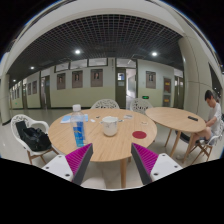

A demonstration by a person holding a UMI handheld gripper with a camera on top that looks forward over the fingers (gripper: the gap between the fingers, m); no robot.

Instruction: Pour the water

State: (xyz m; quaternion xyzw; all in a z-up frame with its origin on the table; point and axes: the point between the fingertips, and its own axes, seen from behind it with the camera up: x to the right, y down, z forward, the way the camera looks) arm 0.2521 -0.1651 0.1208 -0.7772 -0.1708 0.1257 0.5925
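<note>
The gripper [111,163] is held with its fingers apart; nothing is clamped between the magenta pads [80,160]. Beyond the fingers, a round wooden table [100,140] is seen. On it, a blue bottle [79,129] stands upright, long axis vertical, apparently transparent with a pale cap. Just beside it, a white cup [110,125] stands upright.

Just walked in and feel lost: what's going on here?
A handheld gripper is held open and empty, facing a round wooden table. On the table, beyond the fingers, stand a blue water bottle and a white cup, both untouched. A person sits at another table nearby. No pouring has begun.
</note>
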